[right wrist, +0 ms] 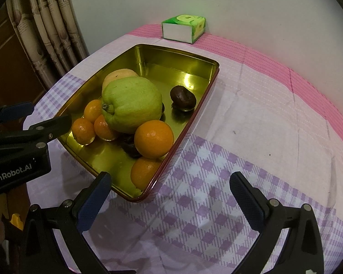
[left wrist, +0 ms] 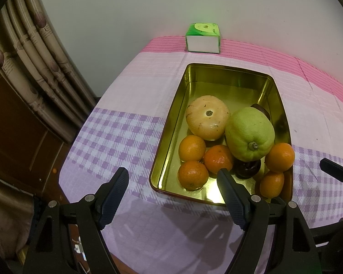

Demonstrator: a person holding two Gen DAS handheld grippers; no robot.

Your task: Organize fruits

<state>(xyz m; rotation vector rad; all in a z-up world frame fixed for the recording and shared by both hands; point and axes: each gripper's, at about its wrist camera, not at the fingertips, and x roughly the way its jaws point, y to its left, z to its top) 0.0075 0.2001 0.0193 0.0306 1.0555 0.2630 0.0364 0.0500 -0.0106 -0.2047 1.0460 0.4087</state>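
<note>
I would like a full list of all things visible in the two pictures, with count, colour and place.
tin tray: one, gold inside, on the tablecloth
oranges: five, orange, near end of the tray
green fruit: one, pale green, resting on top of other fruits
yellowish fruit: one, pale yellow-orange, middle of the tray
dark fruits: at least two, brown, in the tray
tissue box: one, green and white, far edge by the wall
tablecloth: one, pink and purple check
curtain: beige, left
left tongs: open, empty
right tongs: open, empty
</note>
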